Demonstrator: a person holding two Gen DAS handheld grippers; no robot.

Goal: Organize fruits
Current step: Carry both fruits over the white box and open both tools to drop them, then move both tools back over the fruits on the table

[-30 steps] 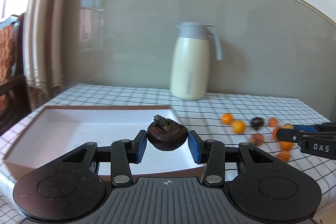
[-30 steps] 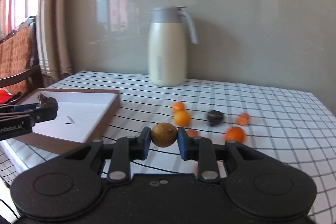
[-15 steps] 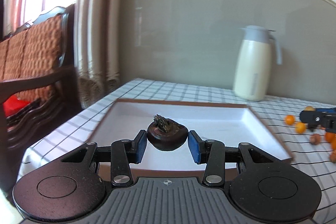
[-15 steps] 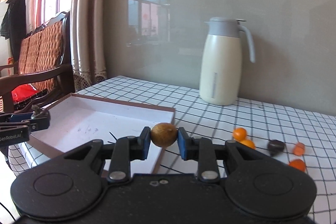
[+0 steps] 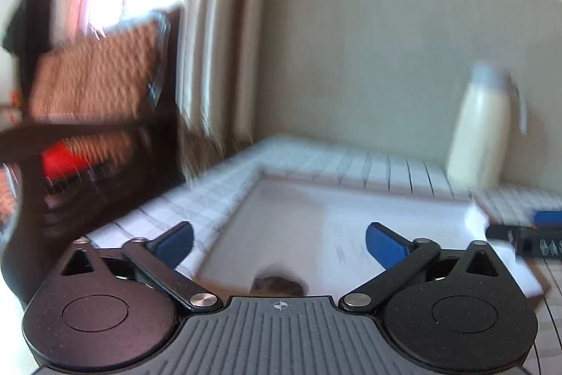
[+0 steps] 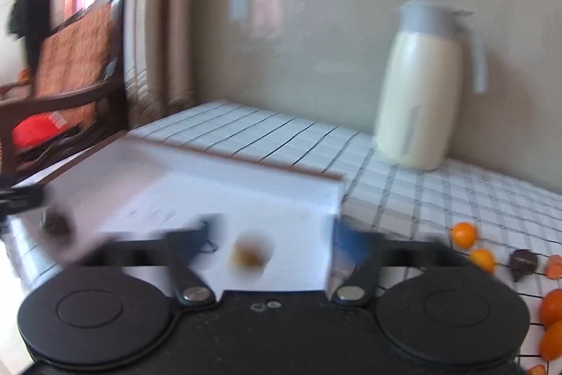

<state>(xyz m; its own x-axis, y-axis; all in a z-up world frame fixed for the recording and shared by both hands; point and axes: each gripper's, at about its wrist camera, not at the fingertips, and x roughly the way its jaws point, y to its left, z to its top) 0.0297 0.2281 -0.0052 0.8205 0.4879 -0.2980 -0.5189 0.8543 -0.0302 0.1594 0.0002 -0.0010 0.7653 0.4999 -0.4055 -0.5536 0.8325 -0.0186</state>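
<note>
My left gripper (image 5: 280, 243) hangs over the near edge of the white tray (image 5: 316, 209), its jaws opening wide. The dark round fruit (image 5: 277, 285) lies in the tray just below them, free of both blue pads. My right gripper (image 6: 277, 234) is over the tray's right part (image 6: 210, 192), jaws opening and blurred. The small brown fruit (image 6: 247, 257) is a blur low between them, touched by neither pad. In the right wrist view the dark fruit (image 6: 56, 222) shows at the tray's left, beside the left gripper (image 6: 21, 199).
A cream thermos jug (image 6: 418, 94) stands at the back of the checked tablecloth (image 6: 439, 199). Several small oranges (image 6: 463, 234) and another dark fruit (image 6: 523, 262) lie right of the tray. A wooden chair (image 5: 98, 115) stands to the left.
Both grippers went from shut on their fruit to wide open, and both moved left over the tray. The dark fruit and the brown fruit have dropped out of the jaws.
</note>
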